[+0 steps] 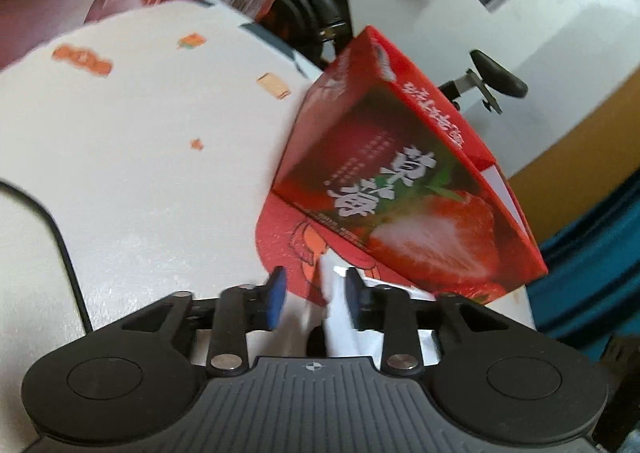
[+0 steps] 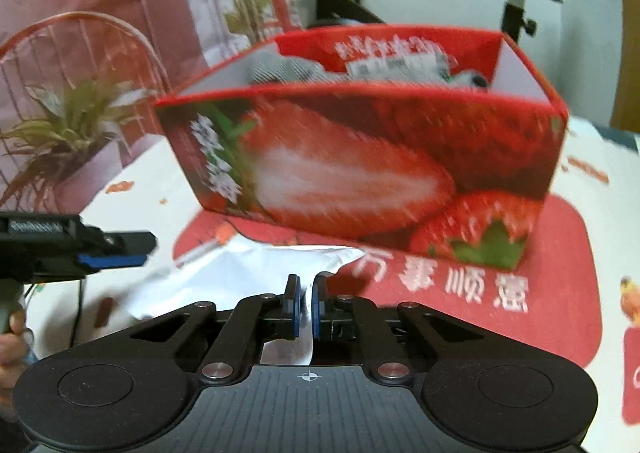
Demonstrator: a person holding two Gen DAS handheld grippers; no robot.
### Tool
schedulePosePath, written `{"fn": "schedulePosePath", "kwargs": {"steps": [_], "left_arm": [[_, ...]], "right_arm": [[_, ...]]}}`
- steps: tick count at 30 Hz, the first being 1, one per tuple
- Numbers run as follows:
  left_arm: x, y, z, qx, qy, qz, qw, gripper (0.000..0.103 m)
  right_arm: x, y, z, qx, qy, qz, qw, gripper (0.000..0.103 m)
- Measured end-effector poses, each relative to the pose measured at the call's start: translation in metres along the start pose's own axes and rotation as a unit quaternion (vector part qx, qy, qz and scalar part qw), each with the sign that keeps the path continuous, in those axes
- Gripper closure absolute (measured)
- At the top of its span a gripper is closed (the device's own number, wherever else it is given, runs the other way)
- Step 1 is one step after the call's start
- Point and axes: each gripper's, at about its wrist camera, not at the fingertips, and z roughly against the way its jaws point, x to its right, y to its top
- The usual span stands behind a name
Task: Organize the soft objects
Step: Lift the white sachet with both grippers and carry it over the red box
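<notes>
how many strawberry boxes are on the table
1. The strawberry box stands open-topped on the red mat, just beyond the white pouch that the right gripper pinches. Others may sit outside both views.

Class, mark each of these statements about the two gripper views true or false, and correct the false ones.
1. The right gripper is shut on the white bag. True.
2. The strawberry box is empty. False: packets lie inside it.
3. The left gripper pinches the white bag tight. False: its jaws stand apart, pads not pressing.
4. The strawberry box stands on a red mat. True.
5. A potted plant stands beside the box. True.
</notes>
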Motion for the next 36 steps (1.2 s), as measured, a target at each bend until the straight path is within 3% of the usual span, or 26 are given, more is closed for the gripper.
{"fn": "schedulePosePath", "kwargs": {"steps": [2,10,16,18,19,20,27,36], "left_arm": [[-0.005,0.000,-0.004,-0.013,-0.023,0.024,0.9994,0.055],[-0.005,-0.005,-0.022,-0.064,-0.076,0.071,0.9926,0.057],[0.006,-0.009,-0.039,-0.081,-0.068,0.064,0.9923,0.057],[0.008,-0.010,-0.043,-0.084,-0.067,0.058,0.9926,0.067],[0.011,-0.011,-0.046,-0.088,-0.067,0.051,0.9926,0.080],[0.012,-0.012,-0.046,-0.092,-0.067,0.044,0.9926,0.080],[0.024,-0.007,-0.030,-0.068,-0.076,0.019,0.9946,0.080],[0.068,0.026,0.021,0.010,-0.107,-0.056,0.9927,0.080]], "right_arm": [[0.005,-0.006,-0.004,-0.006,-0.004,-0.006,1.000,0.097],[0.009,-0.009,-0.009,-0.007,-0.002,-0.010,1.000,0.097],[0.012,-0.009,-0.009,-0.007,0.002,-0.017,1.000,0.097],[0.012,-0.009,-0.009,-0.007,0.002,-0.019,1.000,0.097],[0.012,-0.008,-0.009,-0.008,0.002,-0.019,1.000,0.097],[0.011,-0.008,-0.009,-0.008,0.004,-0.019,1.000,0.098],[0.003,0.003,0.011,0.027,0.002,-0.010,1.000,0.099],[-0.019,0.042,0.060,0.113,0.012,0.040,0.993,0.099]]}}
